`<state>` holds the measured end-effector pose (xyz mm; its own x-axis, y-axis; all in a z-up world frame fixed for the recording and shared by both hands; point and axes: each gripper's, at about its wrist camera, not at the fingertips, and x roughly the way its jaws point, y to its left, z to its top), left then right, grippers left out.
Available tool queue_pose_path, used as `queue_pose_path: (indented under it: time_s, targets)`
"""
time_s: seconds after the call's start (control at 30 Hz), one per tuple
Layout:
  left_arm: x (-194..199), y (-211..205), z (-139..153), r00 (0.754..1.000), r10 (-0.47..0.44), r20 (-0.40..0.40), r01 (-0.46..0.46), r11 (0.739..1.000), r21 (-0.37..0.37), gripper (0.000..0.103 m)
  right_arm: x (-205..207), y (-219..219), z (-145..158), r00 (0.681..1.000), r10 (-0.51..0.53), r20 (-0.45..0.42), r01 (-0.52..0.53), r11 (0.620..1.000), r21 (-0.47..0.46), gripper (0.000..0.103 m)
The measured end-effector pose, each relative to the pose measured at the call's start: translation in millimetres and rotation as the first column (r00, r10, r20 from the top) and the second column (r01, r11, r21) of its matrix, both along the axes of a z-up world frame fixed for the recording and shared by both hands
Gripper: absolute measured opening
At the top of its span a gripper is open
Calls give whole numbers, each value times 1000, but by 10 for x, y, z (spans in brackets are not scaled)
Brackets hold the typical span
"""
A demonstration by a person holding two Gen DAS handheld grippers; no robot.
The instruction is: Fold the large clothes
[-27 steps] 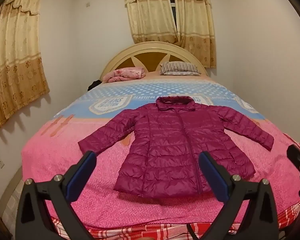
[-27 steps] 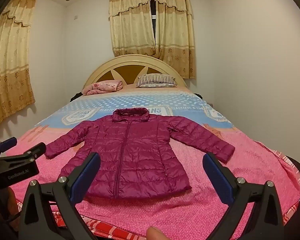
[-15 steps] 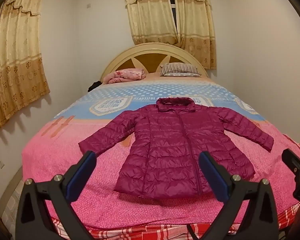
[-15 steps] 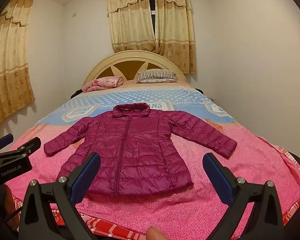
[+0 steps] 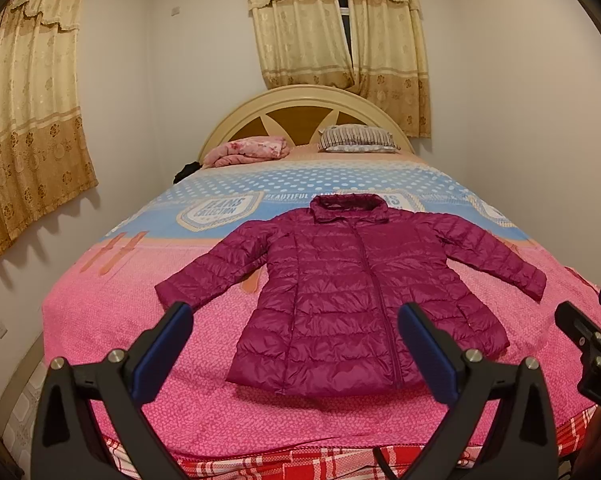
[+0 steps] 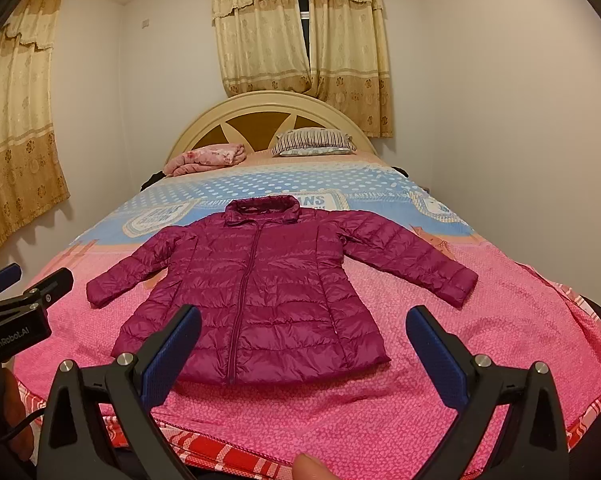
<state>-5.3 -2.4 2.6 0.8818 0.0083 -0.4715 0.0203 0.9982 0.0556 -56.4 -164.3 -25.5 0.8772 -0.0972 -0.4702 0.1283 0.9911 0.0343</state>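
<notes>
The room is filled almost wholly by a bed (image 5: 100,320), which is covered by a spread that is pink at the near end and blue with white dots toward the rounded headboard (image 5: 300,100). Yellow curtains (image 5: 340,20) are hung behind the headboard and on the left wall. A magenta quilted jacket (image 5: 340,300) is laid flat on the pink part of the spread, front up and zipped, collar toward the headboard, both sleeves spread outward and downward. A striped pillow (image 5: 356,138) and a folded pink blanket (image 5: 248,150) are placed just before the headboard. The left claw (image 5: 296,344) is held above the foot of the bed, jaws wide apart with nothing between them. The right claw (image 6: 304,348) is held likewise beside it, spread wide and empty. A fingertip (image 6: 312,466) is seen at the bottom edge of the right view.
</notes>
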Motion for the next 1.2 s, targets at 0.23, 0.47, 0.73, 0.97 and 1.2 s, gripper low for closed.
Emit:
queue_pose_path:
  time_s: [0.23, 0.47, 0.73, 0.97, 1.2]
  targets:
    - [18, 3, -8, 1000, -1, -8, 1, 1000, -1, 103, 14, 9, -18, 1000, 0, -3, 0, 1000, 0, 102]
    - [18, 17, -19, 1000, -2, -8, 2, 1000, -2, 103, 14, 4, -26, 1000, 5, -6, -5, 1000, 3, 102]
    - [20, 15, -45, 1000, 0, -11, 0, 1000, 2, 103, 9, 7, -35, 1000, 5, -9, -5, 1000, 8, 102]
    - [28, 25, -50, 1000, 0, -14, 0, 1000, 0, 103, -5, 20, -37, 1000, 5, -10, -5, 1000, 9, 102]
    - [28, 21, -53, 1000, 1, -13, 0, 1000, 4, 103, 4, 15, -36, 1000, 7, -11, -7, 1000, 9, 102]
